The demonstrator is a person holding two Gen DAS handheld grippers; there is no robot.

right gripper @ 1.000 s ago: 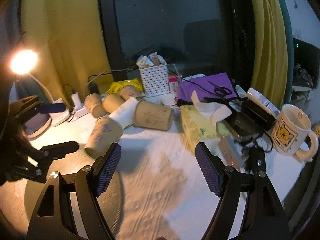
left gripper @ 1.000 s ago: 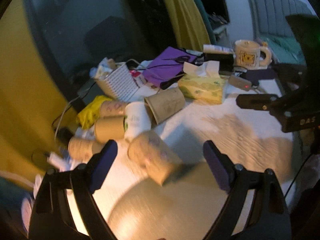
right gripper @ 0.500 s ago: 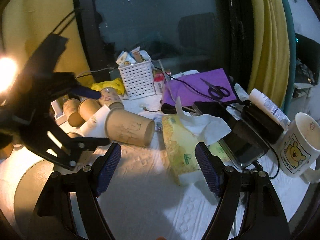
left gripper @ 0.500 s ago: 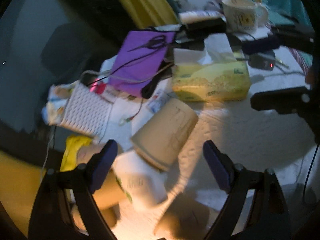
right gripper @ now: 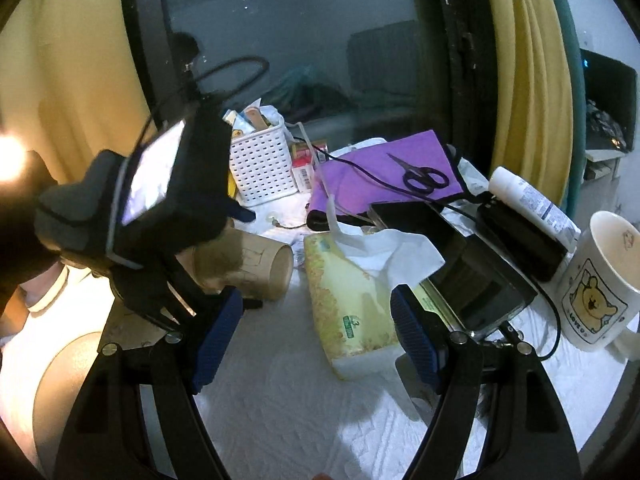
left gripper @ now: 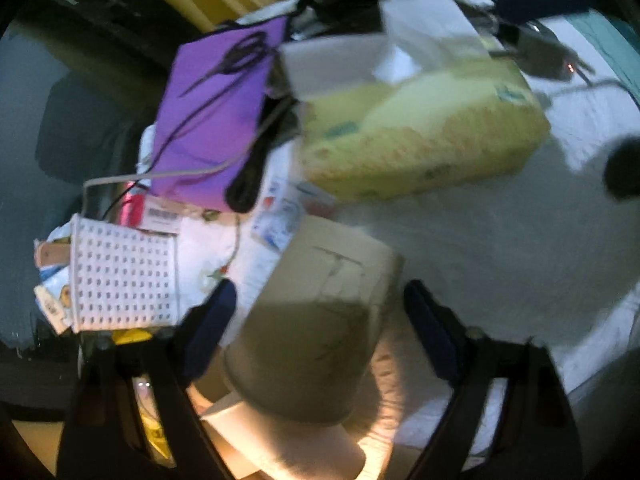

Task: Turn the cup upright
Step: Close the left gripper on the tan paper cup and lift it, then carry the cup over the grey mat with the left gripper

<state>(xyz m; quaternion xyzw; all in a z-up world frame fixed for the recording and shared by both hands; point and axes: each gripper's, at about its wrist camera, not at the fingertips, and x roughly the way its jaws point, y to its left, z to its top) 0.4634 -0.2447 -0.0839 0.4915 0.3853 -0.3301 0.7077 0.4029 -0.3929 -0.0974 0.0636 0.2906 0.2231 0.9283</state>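
Observation:
A brown paper cup [left gripper: 316, 320] lies on its side on the white cloth, also in the right wrist view [right gripper: 256, 266]. My left gripper [left gripper: 320, 328] is open, its fingers either side of the cup with gaps, not touching. The left gripper body [right gripper: 152, 216] hides the cup's left part in the right wrist view. My right gripper [right gripper: 316, 336] is open and empty, low over the cloth in front of the yellow tissue box [right gripper: 348, 300].
A white basket [left gripper: 120, 280] stands left of the cup, and a white cup [left gripper: 280, 440] lies below it. A purple cloth with scissors [right gripper: 424, 178], cables, black devices [right gripper: 480, 280] and a bear mug [right gripper: 600, 284] fill the right.
My left gripper has moved forward past a nearer cup and now straddles the brown cup. The right gripper has moved closer to the tissue box.

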